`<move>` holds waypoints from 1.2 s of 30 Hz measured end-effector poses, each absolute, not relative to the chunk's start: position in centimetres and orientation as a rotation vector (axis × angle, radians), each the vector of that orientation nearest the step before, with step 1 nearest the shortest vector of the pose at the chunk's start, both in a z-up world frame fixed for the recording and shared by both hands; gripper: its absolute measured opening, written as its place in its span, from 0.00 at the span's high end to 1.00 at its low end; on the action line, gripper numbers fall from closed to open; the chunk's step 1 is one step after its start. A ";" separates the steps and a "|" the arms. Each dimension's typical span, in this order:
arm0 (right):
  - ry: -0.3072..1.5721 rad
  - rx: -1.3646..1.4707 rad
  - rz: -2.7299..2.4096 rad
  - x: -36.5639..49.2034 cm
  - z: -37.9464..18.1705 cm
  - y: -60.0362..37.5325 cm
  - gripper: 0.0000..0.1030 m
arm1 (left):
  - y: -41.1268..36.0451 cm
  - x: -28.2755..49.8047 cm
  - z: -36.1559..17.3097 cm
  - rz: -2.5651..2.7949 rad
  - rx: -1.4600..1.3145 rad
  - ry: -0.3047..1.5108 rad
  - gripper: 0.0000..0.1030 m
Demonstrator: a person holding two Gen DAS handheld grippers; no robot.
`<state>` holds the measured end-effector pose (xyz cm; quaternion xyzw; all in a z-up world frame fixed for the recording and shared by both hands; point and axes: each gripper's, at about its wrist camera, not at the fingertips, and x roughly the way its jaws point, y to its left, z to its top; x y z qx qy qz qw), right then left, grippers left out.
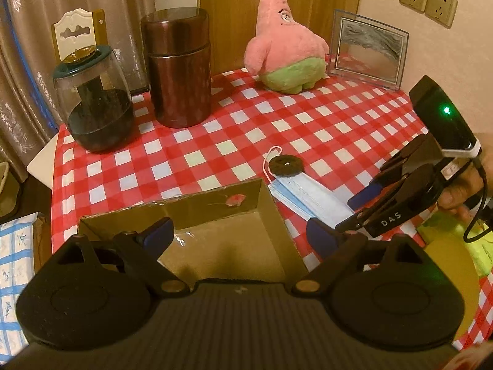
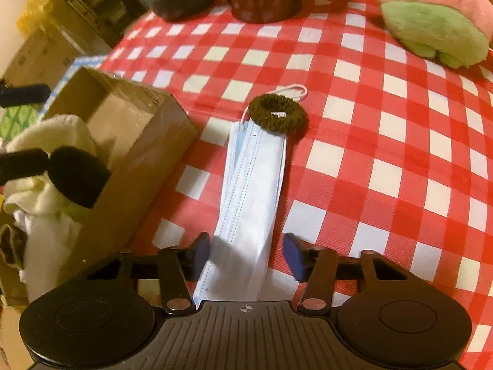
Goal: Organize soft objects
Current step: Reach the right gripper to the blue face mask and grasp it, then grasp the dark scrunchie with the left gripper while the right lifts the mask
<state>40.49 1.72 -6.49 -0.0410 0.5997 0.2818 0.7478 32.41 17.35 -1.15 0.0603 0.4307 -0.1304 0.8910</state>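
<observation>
Counter: covered with a red-and-white checked cloth (image 2: pixel 354 160); all items below stand or lie on it.
Face mask (image 2: pixel 252 191): pale blue, folded lengthwise, lying flat on the cloth just beside the cardboard box (image 1: pixel 215 231); one white ear loop shows at its far end.
Hair scrunchie (image 2: pixel 278 116): dark, ring-shaped, resting on the far end of the mask and touching it.
Right gripper (image 2: pixel 246 254): pointed steeply down over the near end of the mask; jaws partly open, one blue pad on each side of the mask; from this view I cannot tell whether the pads touch it.
Left gripper (image 1: pixel 240 231): held over the open box, jaws spread wide with nothing between them.
Box contents: the floor of the box seen from the left wrist view is bare cardboard, with a small pink sticker on the far inner wall.
Plush toy (image 1: pixel 286 43): pink with a green lower half, upright at the far side of the counter, well apart from the mask.
Other items: a brown metal canister (image 1: pixel 178 67) and a glass jar (image 1: pixel 94 101) with dark contents stand side by side at the far left; a clear picture frame (image 1: pixel 368 49) stands beside the plush toy.
</observation>
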 end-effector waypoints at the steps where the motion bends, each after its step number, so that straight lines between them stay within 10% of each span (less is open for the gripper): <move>1: 1.317 -0.105 0.612 40.5 -6.7 1.9 0.63 | 17.4 32.4 -1.2 -0.272 0.124 0.892 0.11; 3: 1.314 -0.127 0.610 40.4 -6.9 2.2 0.93 | 17.3 32.5 -1.2 -0.271 0.122 0.891 0.11; 6: 1.318 -0.156 0.604 40.4 -7.1 2.3 0.99 | 17.3 32.5 -1.2 -0.276 0.126 0.893 0.11; 36: 1.068 -0.264 0.417 39.4 0.0 -10.5 1.00 | 2.6 42.5 -5.8 -0.474 0.380 0.947 0.23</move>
